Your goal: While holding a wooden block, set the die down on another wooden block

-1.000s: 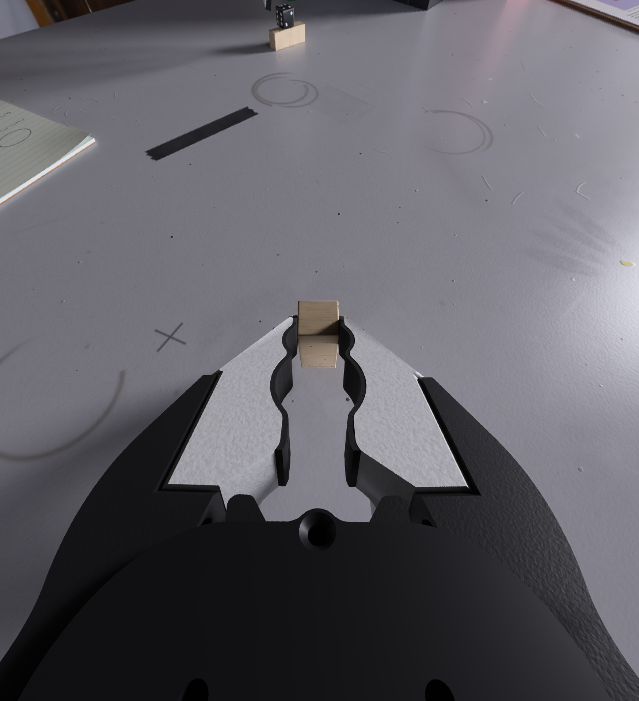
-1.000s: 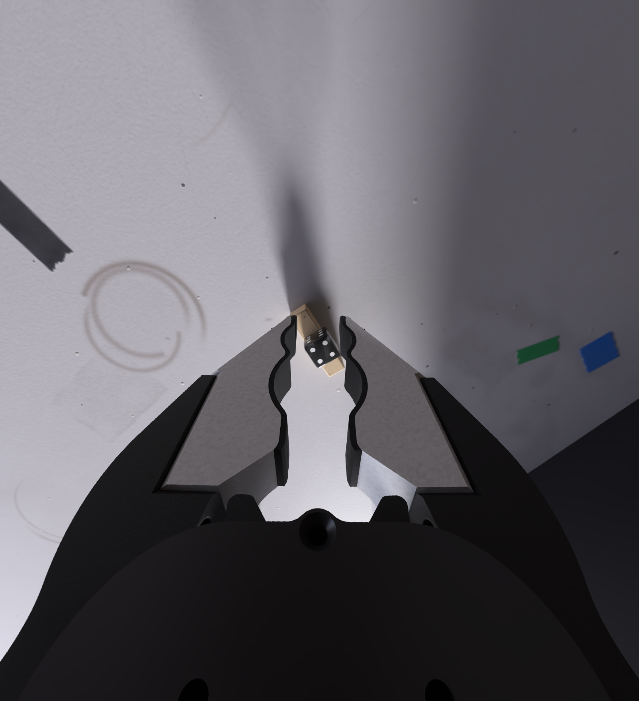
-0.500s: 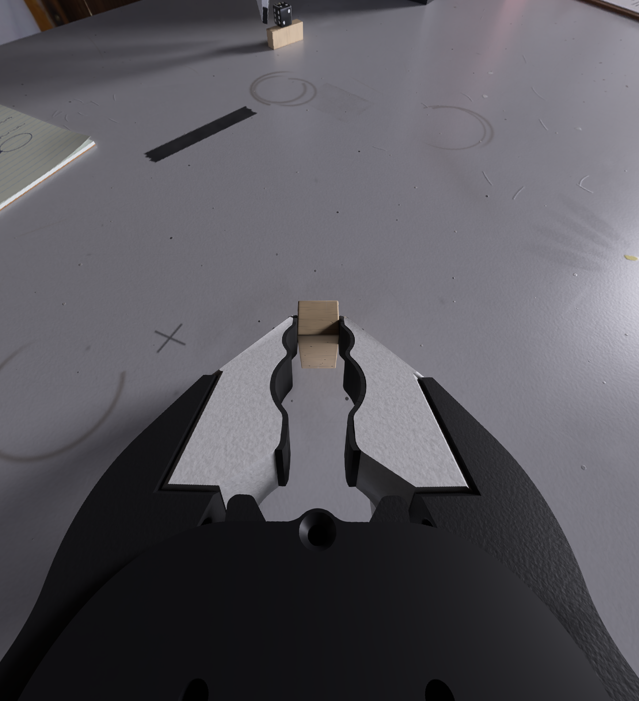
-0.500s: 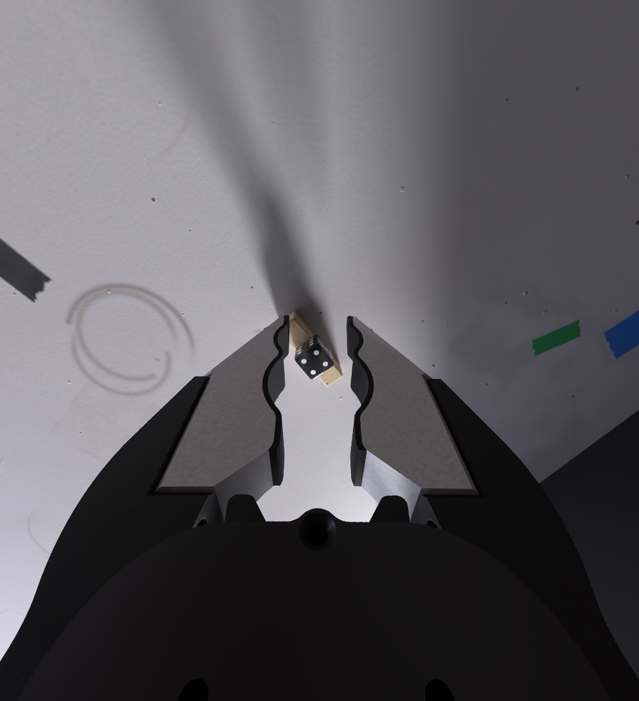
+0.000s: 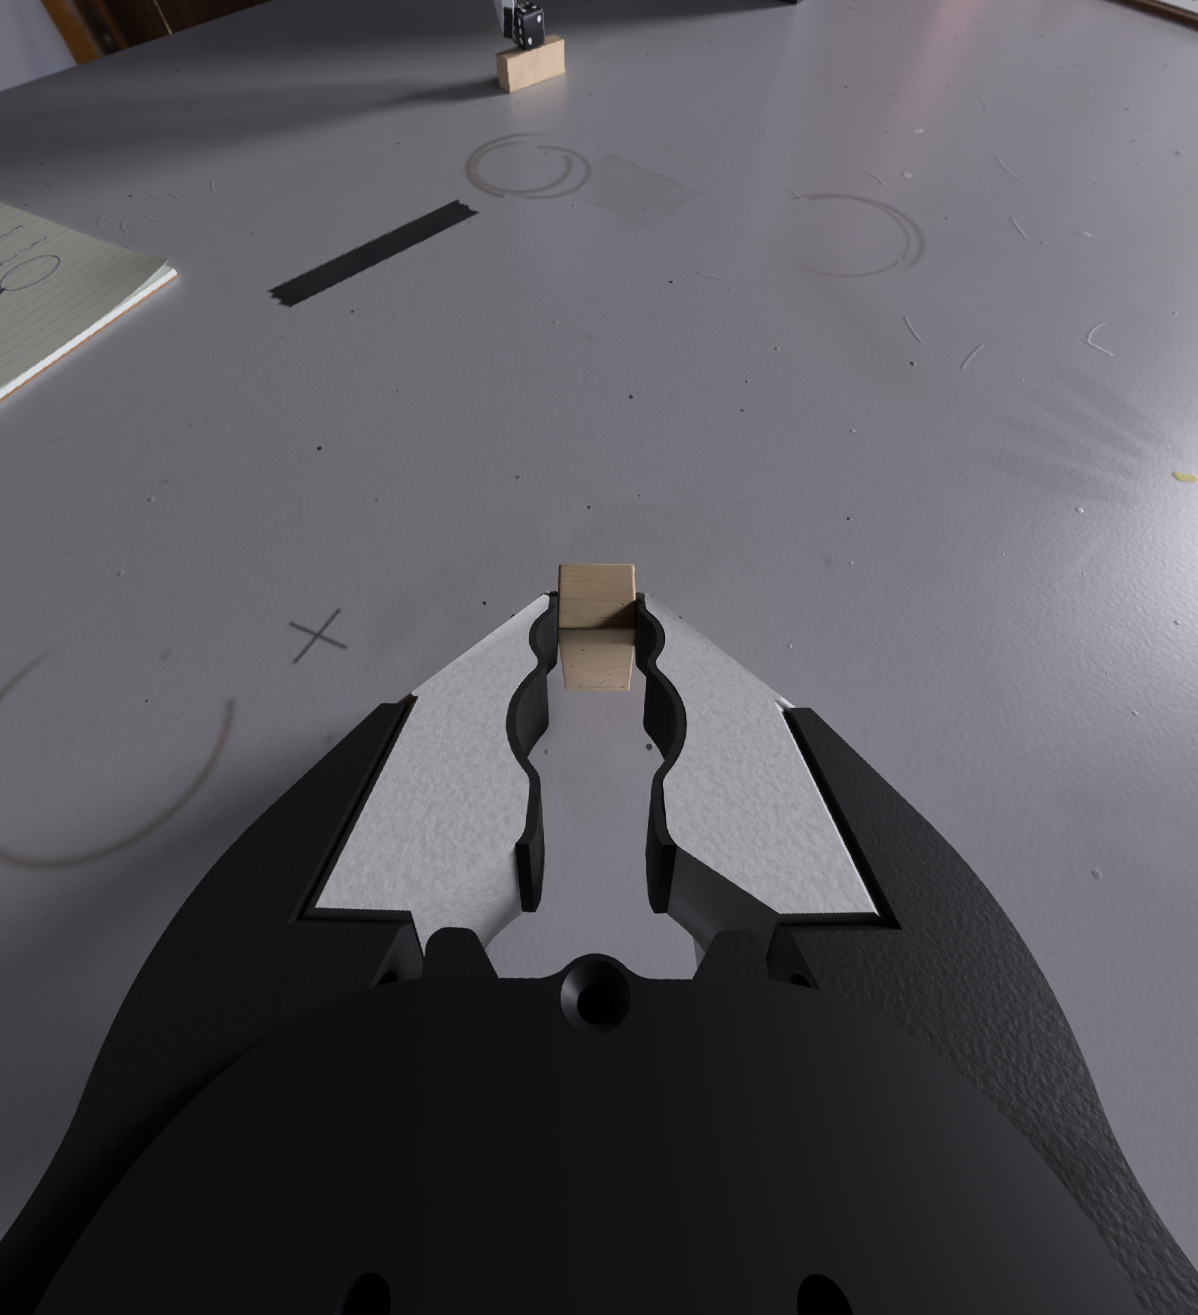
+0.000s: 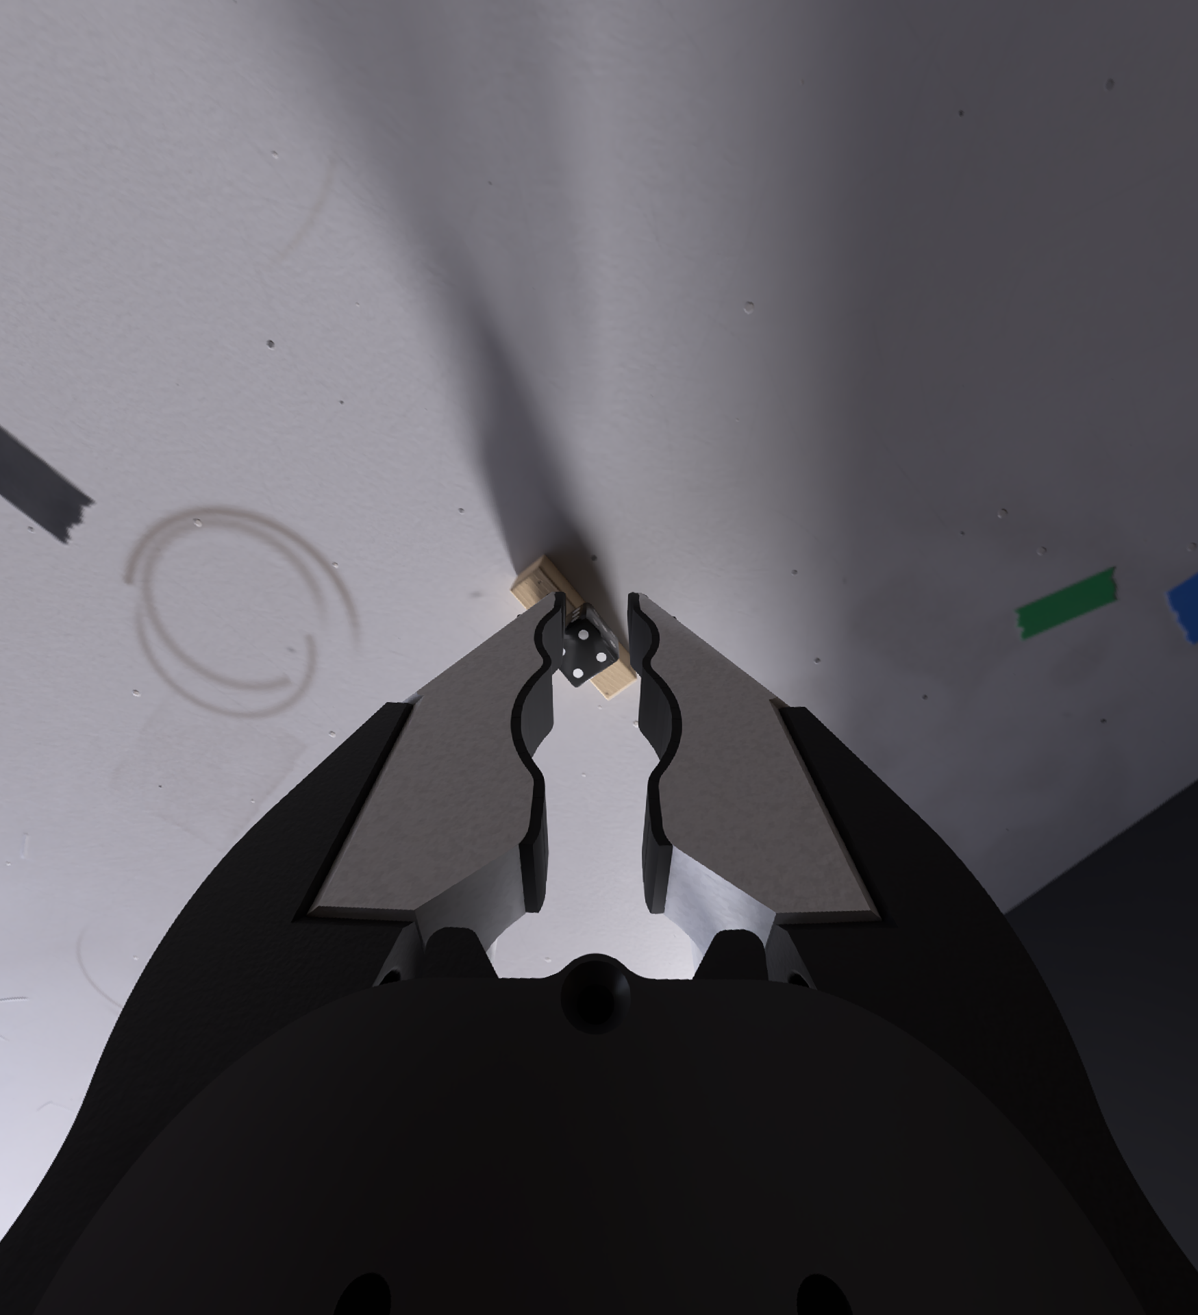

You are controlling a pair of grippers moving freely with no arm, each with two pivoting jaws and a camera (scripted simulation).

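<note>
Although small, light and rigid, the black die [image 6: 585, 653] has slick faces, best pinched on two opposite flats; it sits on the flat wooden block [image 6: 606, 672] on the table [image 6: 866, 284], between the parted right tongs [image 6: 597, 605], ungripped. Left tongs [image 5: 596, 612] clamp a second wooden block [image 5: 596, 626]. One die, two blocks.

Dim, soft light, wide-angle stretch at edges, long soft shadow on the table [image 6: 510, 441], far corner perhaps slightly blurred

two wooden blocks [image 5: 596, 626] [image 5: 530, 64], one die [image 5: 529, 25]
</note>
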